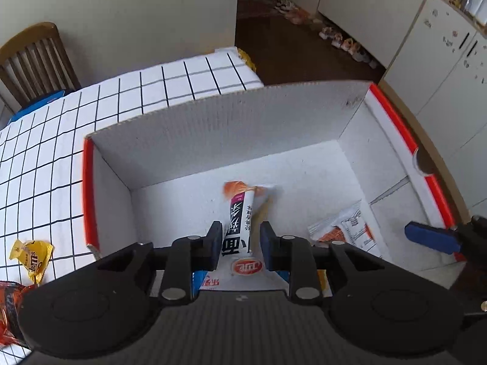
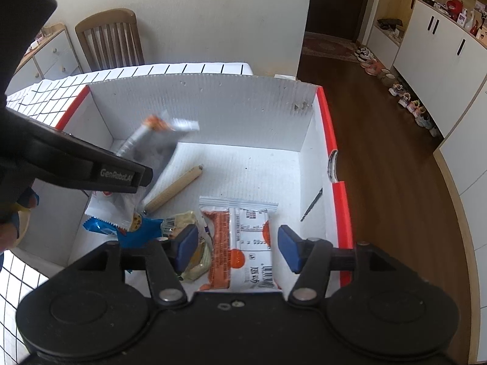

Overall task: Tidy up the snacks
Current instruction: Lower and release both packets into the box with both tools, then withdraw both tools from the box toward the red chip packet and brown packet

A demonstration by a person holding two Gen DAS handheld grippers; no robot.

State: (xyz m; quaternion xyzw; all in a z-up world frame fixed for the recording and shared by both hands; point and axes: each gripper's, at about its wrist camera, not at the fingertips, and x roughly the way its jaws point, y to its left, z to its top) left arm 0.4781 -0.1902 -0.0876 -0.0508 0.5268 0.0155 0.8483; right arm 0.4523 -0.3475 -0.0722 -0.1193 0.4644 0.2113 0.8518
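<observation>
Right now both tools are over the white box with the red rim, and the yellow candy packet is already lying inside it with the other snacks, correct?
Not quite. Both tools, left and right, are over the white box, but the yellow candy packet lies outside it on the checked tablecloth, left of the box wall. The left wrist view shows this.

A long white snack packet [image 1: 240, 213] (blurred, orange at its far end) hangs tilted inside the white box [image 1: 213, 121], while an orange-and-white packet [image 2: 243, 243] lies flat on the box floor.

Blurred snack pkt [image 1: 243, 210] betw. fingers [image 1: 214, 240]
</observation>
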